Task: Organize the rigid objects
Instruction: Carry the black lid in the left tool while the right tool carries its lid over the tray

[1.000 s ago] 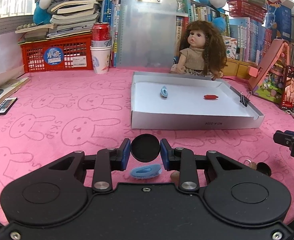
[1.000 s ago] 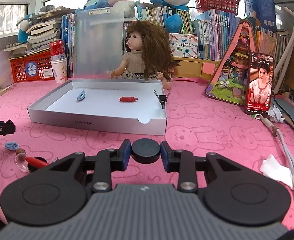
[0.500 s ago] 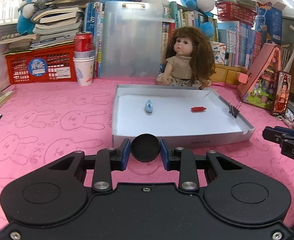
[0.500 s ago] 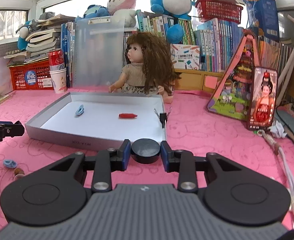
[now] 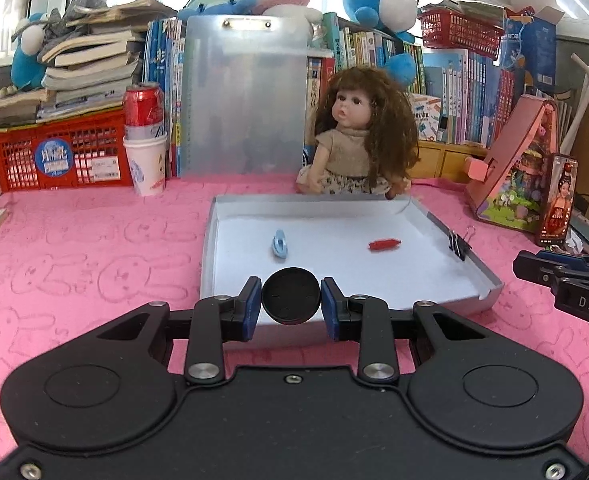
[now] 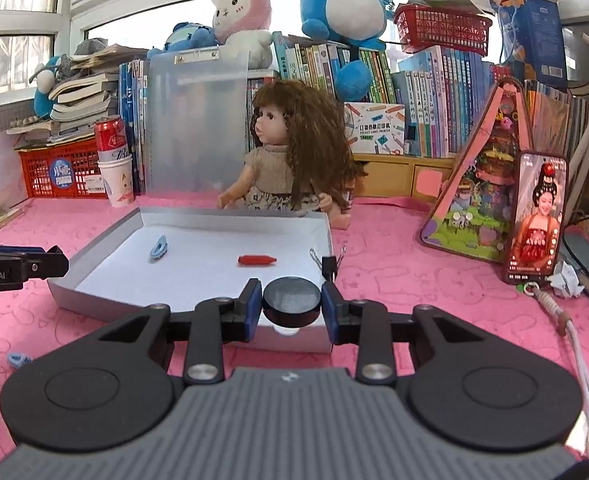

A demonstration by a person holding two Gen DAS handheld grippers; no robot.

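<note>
The left tongs pinch a flat black round plastic disc by its rim, tilted on edge, at the near wall of the shallow grey cardboard box on the pink table. The right tongs clamp a thicker black round puck lying flat. Both look stiff, light and smooth, probably slippery; gripping across the full width seems safest.
</note>
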